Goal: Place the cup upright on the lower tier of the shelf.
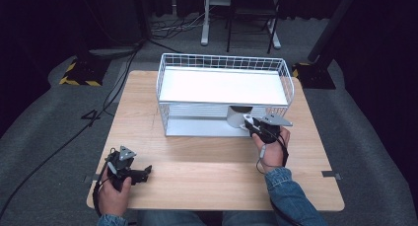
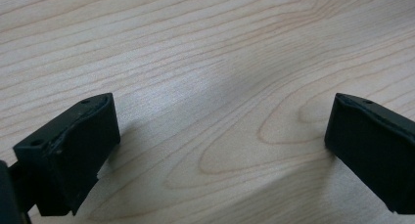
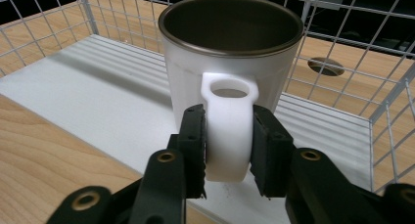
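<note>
We see a white mug [image 3: 230, 62] with a dark inside and a thick white handle, standing upright on the lower shelf of the white wire rack [image 1: 224, 88], near the shelf's open front edge. The right gripper [image 3: 229, 150] has its jaws on either side of the handle, pads against it. In front of the rack, well apart on the wooden table [image 2: 205, 62], the left gripper [image 2: 222, 136] rests with jaws spread wide, holding nothing.

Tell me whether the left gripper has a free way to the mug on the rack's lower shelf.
Probably not: the right gripper sits at the shelf's open front, fingers around the mug handle; the left gripper rests far off.
</note>
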{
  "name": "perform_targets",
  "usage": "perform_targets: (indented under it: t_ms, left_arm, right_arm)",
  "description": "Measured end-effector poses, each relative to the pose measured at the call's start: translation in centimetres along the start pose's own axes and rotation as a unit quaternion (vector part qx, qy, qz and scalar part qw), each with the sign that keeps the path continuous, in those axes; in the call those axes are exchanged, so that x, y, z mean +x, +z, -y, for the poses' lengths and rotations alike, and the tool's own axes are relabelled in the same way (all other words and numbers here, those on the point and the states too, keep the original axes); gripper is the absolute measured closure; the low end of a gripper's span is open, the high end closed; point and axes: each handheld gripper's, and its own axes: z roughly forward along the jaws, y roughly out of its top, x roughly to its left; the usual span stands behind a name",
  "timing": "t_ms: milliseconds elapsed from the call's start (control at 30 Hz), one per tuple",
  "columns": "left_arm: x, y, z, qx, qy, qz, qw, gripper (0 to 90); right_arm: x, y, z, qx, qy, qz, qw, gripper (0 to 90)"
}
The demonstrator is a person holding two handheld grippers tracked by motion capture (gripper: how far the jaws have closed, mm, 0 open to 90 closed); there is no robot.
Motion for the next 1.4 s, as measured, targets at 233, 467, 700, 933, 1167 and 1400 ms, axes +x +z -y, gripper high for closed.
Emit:
perform_targets:
  t_ms: [233, 467, 700, 933, 1167, 1400]
  left_arm:
    - [0.0, 0.0, 0.0, 0.000, 0.001, 0.000, 1.0000, 0.2]
    - [0.0, 0.0, 0.0, 0.001, 0.001, 0.000, 1.0000, 0.1]
    - [0.0, 0.0, 0.0, 0.001, 0.001, 0.000, 1.0000, 0.1]
    - [0.0, 0.0, 0.0, 0.000, 0.001, 0.000, 1.0000, 0.2]
    - [0.0, 0.0, 0.0, 0.000, 0.001, 0.000, 1.0000, 0.2]
    - [0.0, 0.1, -0.1, 0.001, -0.002, -0.001, 1.0000, 0.1]
  right_arm:
    - [0.0, -0.5, -0.4, -0.010, 0.001, 0.005, 0.9999, 56.0]
    - [0.1, -1.6, -0.6, -0.021, 0.003, 0.006, 0.9998, 47.6]
    - [0.2, -3.6, -0.8, -0.035, -0.001, -0.003, 0.9994, 42.9]
    - [0.1, -5.7, -1.0, -0.033, -0.016, -0.021, 0.9991, 39.8]
    - [-0.8, -7.8, -0.4, -0.012, -0.013, -0.039, 0.9991, 33.0]
    - [-1.9, -9.6, 0.2, 0.004, -0.017, -0.044, 0.9989, 25.6]
